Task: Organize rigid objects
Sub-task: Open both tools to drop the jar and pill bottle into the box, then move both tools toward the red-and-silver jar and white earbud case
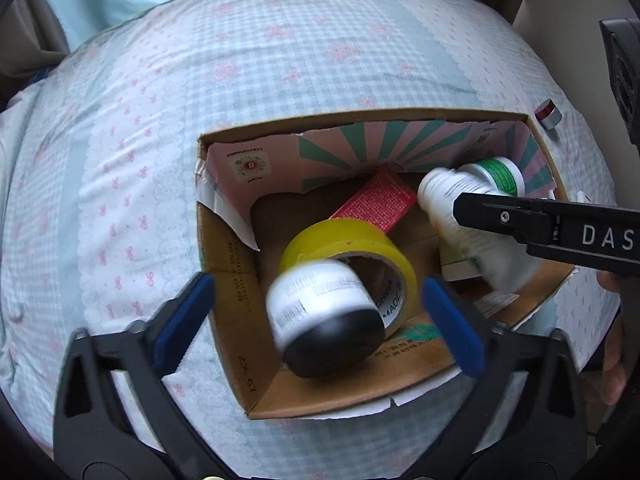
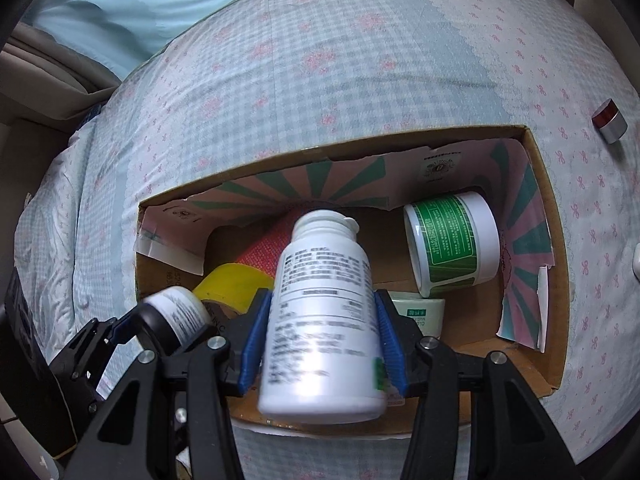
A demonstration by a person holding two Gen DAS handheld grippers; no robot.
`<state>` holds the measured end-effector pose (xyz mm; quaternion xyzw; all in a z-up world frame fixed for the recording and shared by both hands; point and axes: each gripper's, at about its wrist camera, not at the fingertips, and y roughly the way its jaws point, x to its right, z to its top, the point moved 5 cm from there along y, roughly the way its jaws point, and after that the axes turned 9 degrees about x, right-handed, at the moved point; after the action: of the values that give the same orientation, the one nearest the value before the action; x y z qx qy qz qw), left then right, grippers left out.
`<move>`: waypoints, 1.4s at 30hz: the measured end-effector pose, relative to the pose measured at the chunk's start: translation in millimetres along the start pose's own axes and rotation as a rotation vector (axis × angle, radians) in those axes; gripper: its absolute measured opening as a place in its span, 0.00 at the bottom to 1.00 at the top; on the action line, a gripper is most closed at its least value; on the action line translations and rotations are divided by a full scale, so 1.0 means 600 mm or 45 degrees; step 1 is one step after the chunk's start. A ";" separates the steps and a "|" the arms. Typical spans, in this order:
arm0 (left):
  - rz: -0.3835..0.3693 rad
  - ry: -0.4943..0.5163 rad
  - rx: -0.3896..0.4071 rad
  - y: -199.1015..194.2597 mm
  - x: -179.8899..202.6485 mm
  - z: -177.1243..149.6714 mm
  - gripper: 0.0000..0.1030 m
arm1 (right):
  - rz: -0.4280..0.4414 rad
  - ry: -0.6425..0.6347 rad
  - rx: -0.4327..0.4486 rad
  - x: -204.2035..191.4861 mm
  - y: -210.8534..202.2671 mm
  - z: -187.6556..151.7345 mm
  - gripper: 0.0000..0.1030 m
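A cardboard box (image 1: pixel 236 264) sat open on a bed (image 1: pixel 132 168) covered in pale blue checked fabric with pink bows. The left gripper (image 1: pixel 320 312) hung over the near left part of the box with its fingers (image 1: pixel 186 312) spread wide. Between them, touching neither, was a small white jar with a black lid (image 1: pixel 324 316), blurred, tilted with the lid toward the camera and sitting over a roll of yellow tape (image 1: pixel 348 244) that lay in the box. Whether the jar rested on the tape or was in the air could not be told.

The right gripper (image 2: pixel 324 344) was closed on a white pill bottle (image 2: pixel 324 312), its blue fingers (image 2: pixel 254 344) pressed against both sides of the label, the cap pointing toward the far wall of the box. The bottle was held above the middle of the box.

Inside the box, a red carton (image 1: pixel 376 200) lay behind the tape, leaning toward the far wall. A white tub with a green label (image 2: pixel 452 244) lay on its side in the far right corner, and a low white container with a green mark (image 2: pixel 420 310) sat just below it, partly hidden by the right fingers. The box's inner flaps showed pink and green stripes.

Outside the box, on the bed near its far right corner, stood a small red and silver jar (image 2: pixel 608 120).
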<state>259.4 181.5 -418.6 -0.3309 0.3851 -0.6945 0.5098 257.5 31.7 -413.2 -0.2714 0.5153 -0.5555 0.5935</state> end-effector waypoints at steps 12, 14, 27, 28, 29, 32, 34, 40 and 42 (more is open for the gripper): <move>0.000 -0.041 -0.022 -0.007 -0.008 -0.002 1.00 | -0.123 0.002 0.025 0.039 -0.030 -0.007 1.00; 0.002 -0.038 -0.017 -0.014 -0.006 0.000 1.00 | -0.129 -0.006 0.034 0.040 -0.036 -0.009 1.00; 0.038 -0.091 0.045 -0.098 0.017 0.018 1.00 | -0.095 -0.086 0.086 0.039 -0.116 -0.008 1.00; 0.042 -0.096 0.052 -0.109 0.021 0.022 1.00 | -0.089 -0.093 0.089 0.040 -0.127 -0.007 1.00; 0.052 -0.099 0.057 -0.119 0.025 0.025 1.00 | -0.091 -0.103 0.093 0.042 -0.139 -0.005 1.00; 0.078 -0.068 0.061 -0.146 0.048 0.038 1.00 | -0.135 -0.154 0.144 0.054 -0.188 0.005 1.00; 0.090 -0.026 0.081 -0.169 0.071 0.052 1.00 | -0.160 -0.167 0.179 0.068 -0.227 0.014 1.00; 0.073 0.064 0.181 -0.232 0.159 0.120 1.00 | -0.210 -0.140 0.281 0.133 -0.343 0.037 1.00; 0.055 0.085 0.212 -0.246 0.192 0.145 1.00 | -0.234 -0.138 0.312 0.156 -0.377 0.040 1.00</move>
<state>236.6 80.8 -239.9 -0.2556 0.3498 -0.7236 0.5373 179.7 -115.8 -232.1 -0.2724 0.3839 -0.6507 0.5958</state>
